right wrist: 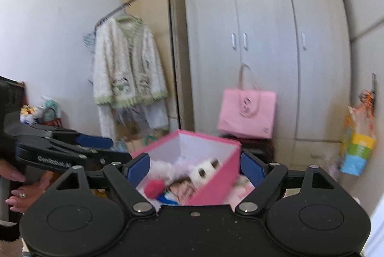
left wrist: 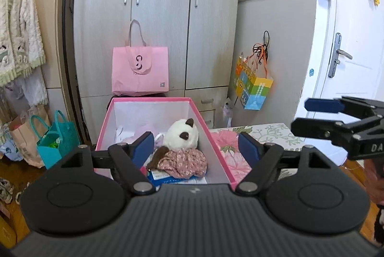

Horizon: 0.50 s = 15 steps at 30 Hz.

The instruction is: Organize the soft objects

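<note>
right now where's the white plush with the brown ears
The white plush lies inside the pink box, near the middle of the left wrist view, on a floral cloth, with the pink tote bag behind the box.

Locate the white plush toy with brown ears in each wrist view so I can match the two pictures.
Left wrist view: the white plush toy sits centre frame inside the pink box, lying on floral cloth.
Right wrist view: the same toy is low and centre, blurred, inside the box, which shows tilted.
Shared landmark: the pink tote bag against the wardrobe behind the box.
</note>
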Motion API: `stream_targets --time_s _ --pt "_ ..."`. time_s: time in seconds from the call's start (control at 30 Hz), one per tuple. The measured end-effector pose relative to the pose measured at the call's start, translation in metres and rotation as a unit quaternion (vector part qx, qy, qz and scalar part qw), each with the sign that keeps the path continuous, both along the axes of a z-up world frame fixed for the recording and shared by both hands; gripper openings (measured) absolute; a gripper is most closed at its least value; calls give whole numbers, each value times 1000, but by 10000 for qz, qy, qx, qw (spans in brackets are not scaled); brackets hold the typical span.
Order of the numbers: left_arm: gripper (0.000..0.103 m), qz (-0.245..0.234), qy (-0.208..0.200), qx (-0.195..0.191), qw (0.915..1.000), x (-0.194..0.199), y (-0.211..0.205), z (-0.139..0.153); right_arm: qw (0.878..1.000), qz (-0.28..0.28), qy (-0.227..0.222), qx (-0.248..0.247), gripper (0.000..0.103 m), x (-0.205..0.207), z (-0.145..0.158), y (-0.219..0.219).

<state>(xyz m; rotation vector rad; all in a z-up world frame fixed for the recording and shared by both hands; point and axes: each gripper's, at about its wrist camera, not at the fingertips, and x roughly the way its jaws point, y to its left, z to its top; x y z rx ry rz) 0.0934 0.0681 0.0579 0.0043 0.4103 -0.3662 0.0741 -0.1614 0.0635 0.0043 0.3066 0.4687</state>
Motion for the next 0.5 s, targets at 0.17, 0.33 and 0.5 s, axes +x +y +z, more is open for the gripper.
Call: stream_targets --time_s 0.17,0.33,0.5 --pt "85 150 -95 -218 9996 -19 -3 -7 9990 -306 211 247 94 -15 -9 -9" --pt "91 401 -316 -146 9986 -31 -7 -10 9970 -591 373 323 98 -26 -17 -11" --pt "96 568 -461 -26 9973 -35 -14 -16 9943 -847 630 135 103 -28 -25 -8"
